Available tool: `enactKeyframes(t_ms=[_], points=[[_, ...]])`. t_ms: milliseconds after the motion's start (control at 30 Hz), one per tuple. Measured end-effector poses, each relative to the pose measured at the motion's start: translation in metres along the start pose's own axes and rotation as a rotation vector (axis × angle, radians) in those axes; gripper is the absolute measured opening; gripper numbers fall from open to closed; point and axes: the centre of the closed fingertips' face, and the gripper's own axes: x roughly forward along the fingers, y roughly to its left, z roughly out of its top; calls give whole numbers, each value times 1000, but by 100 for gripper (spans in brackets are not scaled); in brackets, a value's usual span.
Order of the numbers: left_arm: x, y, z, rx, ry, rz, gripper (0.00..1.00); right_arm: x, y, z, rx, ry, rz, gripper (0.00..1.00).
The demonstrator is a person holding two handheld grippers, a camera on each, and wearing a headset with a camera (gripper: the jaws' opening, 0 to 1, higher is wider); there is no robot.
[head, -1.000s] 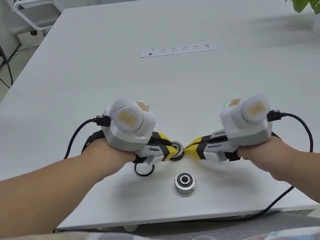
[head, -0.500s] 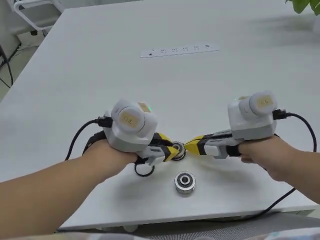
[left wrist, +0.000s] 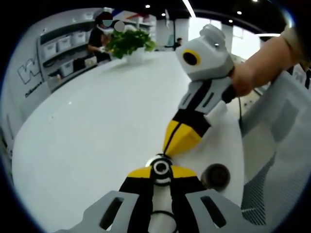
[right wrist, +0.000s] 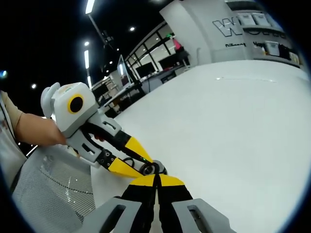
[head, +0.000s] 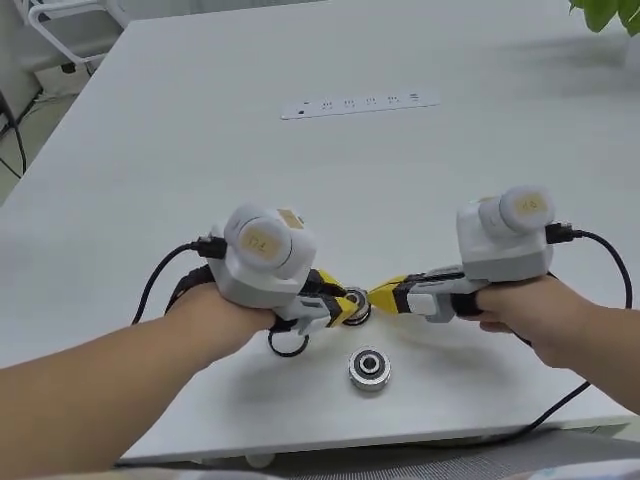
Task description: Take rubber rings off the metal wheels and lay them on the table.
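My left gripper (head: 345, 305) is shut on a small metal wheel (head: 353, 303), held just above the table; the same wheel (left wrist: 161, 167) sits between its yellow jaw tips in the left gripper view. From the right, my right gripper (head: 376, 296) has its jaws shut, and their tips touch the wheel's rim (right wrist: 150, 168). Whether they pinch a rubber ring there is hidden. A second metal wheel (head: 369, 366) lies flat on the table near the front edge. A loose black rubber ring (head: 288, 342) lies under my left hand.
The white table (head: 330, 180) stretches away from me, with a power strip (head: 358, 102) set into it further back. A plant (head: 605, 12) stands at the far right corner. Black cables trail from both grippers, and the table's front edge is close below the second wheel.
The right gripper has rolled and its body has shifted slightly right and up, while its tips stay at the held wheel. The left gripper and the wheel on the table have hardly moved.
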Motion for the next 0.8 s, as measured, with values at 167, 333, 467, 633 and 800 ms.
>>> enactKeyframes(t_ms=[167, 333, 467, 633, 800], points=[[0, 0, 0, -1, -1, 2, 13, 1, 2, 0, -10, 4, 5, 0], [0, -1, 0, 3, 4, 2, 13, 1, 5, 0, -24, 12, 16, 0], [-1, 0, -1, 5, 7, 6, 13, 1, 5, 0, -28, 11, 19, 0], [-1, 0, -1, 3, 8, 8, 12, 2, 6, 1, -25, 8, 24, 0], [0, 0, -1, 6, 13, 9, 12, 4, 9, 2, -36, 5, 38, 0]])
